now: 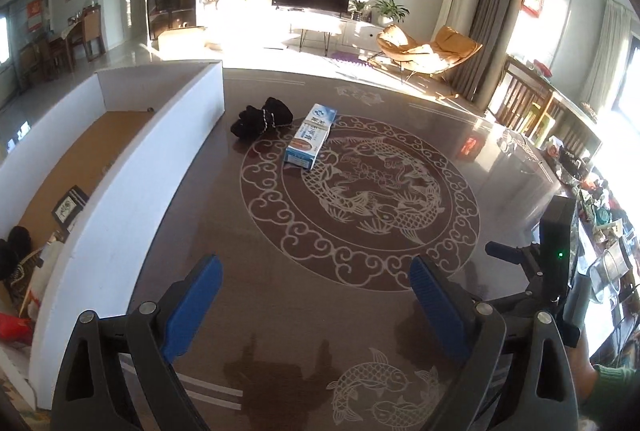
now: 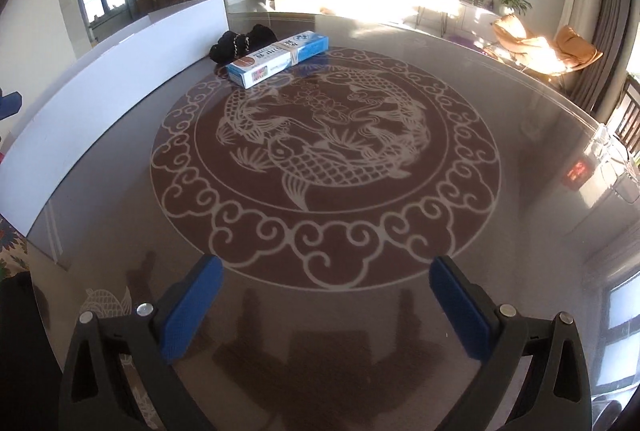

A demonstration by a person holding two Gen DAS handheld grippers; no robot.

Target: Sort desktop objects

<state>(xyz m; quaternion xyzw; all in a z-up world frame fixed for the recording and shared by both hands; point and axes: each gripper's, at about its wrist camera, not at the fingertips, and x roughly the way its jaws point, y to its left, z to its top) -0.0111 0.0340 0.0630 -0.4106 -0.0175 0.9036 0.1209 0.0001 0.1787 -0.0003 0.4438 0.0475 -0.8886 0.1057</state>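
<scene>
Box (image 1: 308,138) lies flat on table (image 1: 360,311), far side, just beside black bundle (image 1: 262,118), which sits near white bin (image 1: 132,231) wall. Risks, my read: box is long & w/ a band round it; grabbed at one end it could tip or slip out. Bundle is soft w/ a thin chain, so pads may catch chain only & drop it. Reaching for either could nudge the other, they're that close. Box: blue-white carton, print on top. Left gripper (image 1: 316,295) wide open, empty. Right gripper (image 2: 326,305) wide open, empty too.
</scene>
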